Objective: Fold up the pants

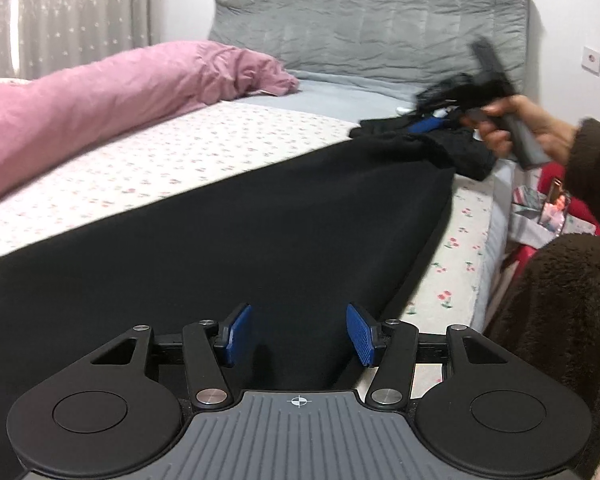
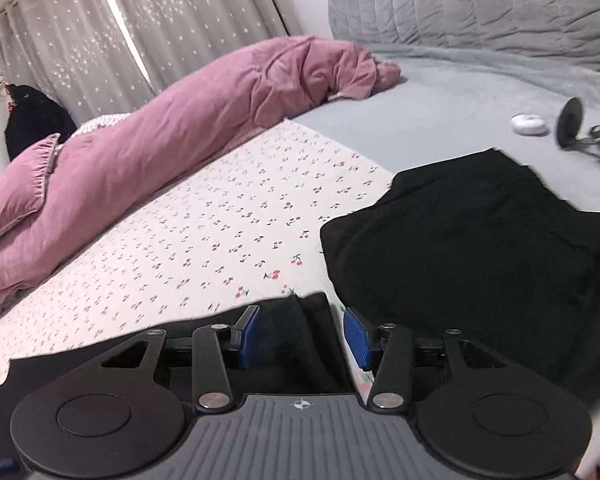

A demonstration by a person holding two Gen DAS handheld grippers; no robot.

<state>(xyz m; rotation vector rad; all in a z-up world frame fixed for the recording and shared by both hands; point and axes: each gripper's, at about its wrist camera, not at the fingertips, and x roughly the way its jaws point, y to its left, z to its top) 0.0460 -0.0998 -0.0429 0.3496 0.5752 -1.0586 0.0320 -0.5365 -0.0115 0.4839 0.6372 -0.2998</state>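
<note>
Where left shows hand (image 1: 528, 128), right shows curtain (image 2: 100, 32)

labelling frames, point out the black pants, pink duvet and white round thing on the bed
black pants (image 1: 228, 232): left wrist view, flat middle of the fabric
pink duvet (image 2: 172, 152): right wrist view, middle of the roll
white round thing (image 2: 529, 124): right wrist view, its top

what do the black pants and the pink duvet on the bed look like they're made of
Black pants: apparently a soft, matte knit or fleece; they lie flat, with no sheen or sharp creases. Pink duvet: probably padded cotton-like fabric, matte, puffy and finely wrinkled.
</note>
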